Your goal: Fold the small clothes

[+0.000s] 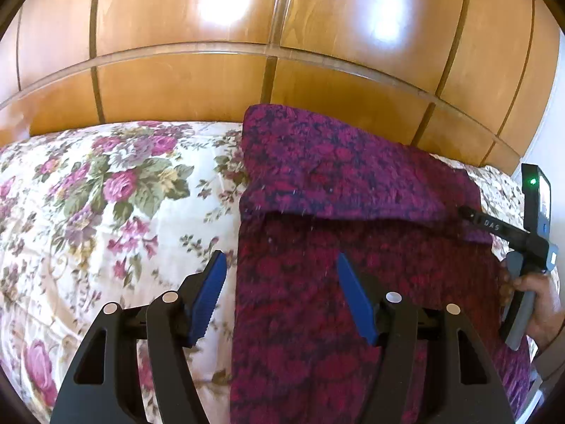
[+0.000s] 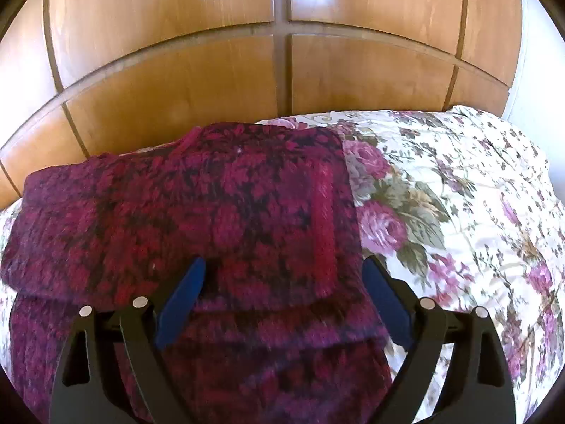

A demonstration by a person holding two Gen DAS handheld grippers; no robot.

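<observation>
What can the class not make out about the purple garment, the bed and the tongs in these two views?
- Purple garment: near end cut off by the bottom edge in both views; garment type unclear.
- Floral bedspread: the part beneath the garment is hidden.
- Right tongs: in the left wrist view, tips lie hidden behind the garment's edge.
- Left tongs: absent from the right wrist view.

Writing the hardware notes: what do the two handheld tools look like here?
Both match: black plastic linkage arms with triangular cutouts and round silver pivot pins, ending in blue ribbed finger pads. See the left tool and right tool. From the left wrist view, the right tool's body is black with "DAS" lettering, a green LED and a grey handle, held by a bare hand. No cables visible.
</observation>
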